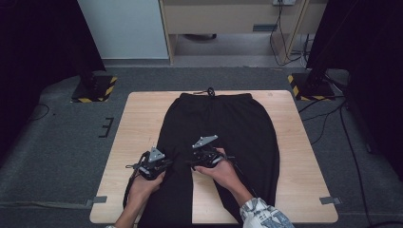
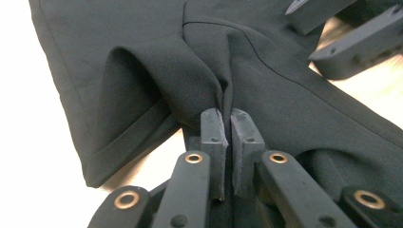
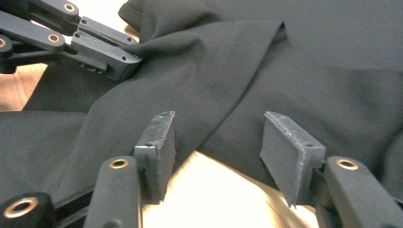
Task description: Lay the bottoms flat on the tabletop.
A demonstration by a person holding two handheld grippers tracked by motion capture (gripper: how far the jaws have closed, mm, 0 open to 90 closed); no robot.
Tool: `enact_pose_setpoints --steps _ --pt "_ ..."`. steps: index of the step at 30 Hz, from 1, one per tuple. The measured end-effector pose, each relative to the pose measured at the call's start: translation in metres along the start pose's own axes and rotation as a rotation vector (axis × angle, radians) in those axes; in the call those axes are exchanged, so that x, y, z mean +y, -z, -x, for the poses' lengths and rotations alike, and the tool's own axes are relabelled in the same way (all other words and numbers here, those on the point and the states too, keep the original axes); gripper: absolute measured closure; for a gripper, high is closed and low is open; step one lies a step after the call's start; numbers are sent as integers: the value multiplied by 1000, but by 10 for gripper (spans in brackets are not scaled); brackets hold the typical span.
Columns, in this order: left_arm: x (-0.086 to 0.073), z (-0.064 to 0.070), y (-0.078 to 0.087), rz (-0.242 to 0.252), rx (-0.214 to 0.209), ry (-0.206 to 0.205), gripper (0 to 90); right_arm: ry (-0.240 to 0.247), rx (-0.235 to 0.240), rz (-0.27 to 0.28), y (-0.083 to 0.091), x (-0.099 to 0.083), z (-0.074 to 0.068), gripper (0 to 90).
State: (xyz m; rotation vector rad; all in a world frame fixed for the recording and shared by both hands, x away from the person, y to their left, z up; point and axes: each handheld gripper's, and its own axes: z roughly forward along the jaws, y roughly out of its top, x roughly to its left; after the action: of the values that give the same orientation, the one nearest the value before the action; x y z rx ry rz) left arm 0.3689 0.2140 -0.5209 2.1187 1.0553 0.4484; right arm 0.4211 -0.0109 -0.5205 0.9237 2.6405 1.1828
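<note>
Left gripper [image 2: 227, 124]: jaws pressed together on a raised fold of black fabric, the cloth standing up in a ridge between the pads [image 2: 212, 142] and pulling into creases on both sides; from above, this left gripper [image 1: 153, 164] sits at the inner edge of the left trouser leg, held by the person's left hand [image 1: 144, 185]. Right gripper [image 3: 216, 142]: jaws spread wide, nothing between them, bare table showing in the gap, the tips near the edge of the cloth; from above, this right gripper [image 1: 205, 155] lies at the crotch of the garment, held by the right hand [image 1: 223, 172], patterned sleeve [image 1: 262, 213] at the wrist. The two grippers are near each other, each visible at the edge of the other's camera. Black trousers [image 1: 216, 123]: spread flat along the middle of the table, waistband and drawstring knot [image 1: 210, 91] at the far edge, legs running toward the person, a strip of bare wood between them. Wooden table [image 1: 294, 142]: light top, on grey carpet. Stand bases with yellow-black striped edges [image 1: 95, 89]: one beyond each far corner. Cables [image 1: 328, 118]: trailing on the floor at the right.
</note>
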Motion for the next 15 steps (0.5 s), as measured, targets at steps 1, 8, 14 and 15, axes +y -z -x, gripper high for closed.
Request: enact_pose_setpoints --steps 1,8,14,15 --pt "0 0 1 4 -2 0 852 2 -1 -4 -2 0 -1 416" --pt "0 -1 -1 4 -4 5 858 10 5 -17 -12 1 -8 352" --pt "1 -2 2 28 -17 28 855 78 -23 -16 -13 2 -13 730" --pt "1 -2 2 32 -18 29 853 81 -25 -14 -13 2 -13 794"
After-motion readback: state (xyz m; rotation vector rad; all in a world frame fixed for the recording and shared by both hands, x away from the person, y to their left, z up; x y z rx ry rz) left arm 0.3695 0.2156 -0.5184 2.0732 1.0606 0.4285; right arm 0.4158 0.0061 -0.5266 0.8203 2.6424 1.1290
